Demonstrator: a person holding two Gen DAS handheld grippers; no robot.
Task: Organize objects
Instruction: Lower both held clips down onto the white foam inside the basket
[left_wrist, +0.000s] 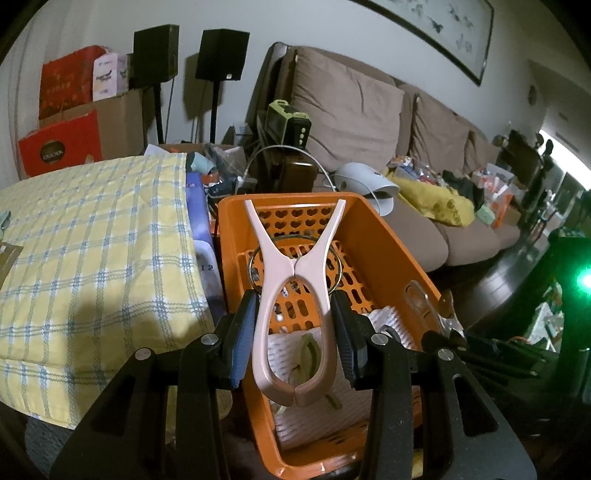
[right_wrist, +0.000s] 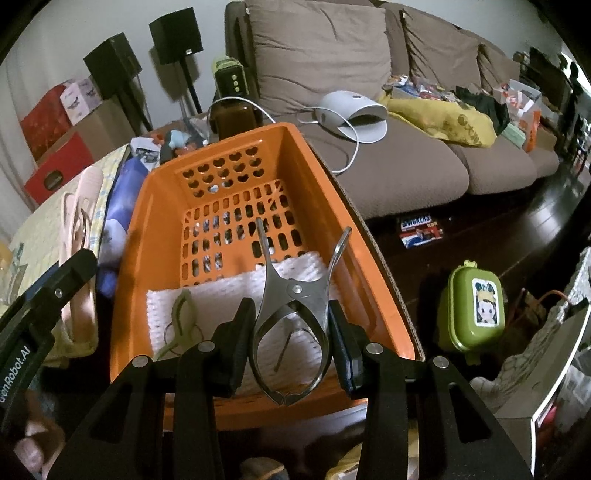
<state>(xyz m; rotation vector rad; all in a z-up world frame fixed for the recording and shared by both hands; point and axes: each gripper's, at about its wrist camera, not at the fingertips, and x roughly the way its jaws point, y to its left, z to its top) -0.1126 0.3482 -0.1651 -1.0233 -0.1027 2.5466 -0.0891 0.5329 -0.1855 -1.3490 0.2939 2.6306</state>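
**Left wrist view: two clips in hand over the basket, one already in**

Left gripper (left_wrist: 293, 321) is closed on a pink clip (left_wrist: 295, 295), poised above the orange basket (left_wrist: 388, 236). Right gripper (right_wrist: 291, 332) pinches a metal clip (right_wrist: 291, 317) over the same basket. A green clip (right_wrist: 181, 314) already lies on the white mesh liner (right_wrist: 229, 295), at nine o'clock of the metal one. Judging by this, sorting is underway; both held clips remain to be dropped.

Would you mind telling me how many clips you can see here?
3. A pink clip in the left gripper, a metal clip in the right gripper, and a green clip lying in the basket. Others may be hidden.
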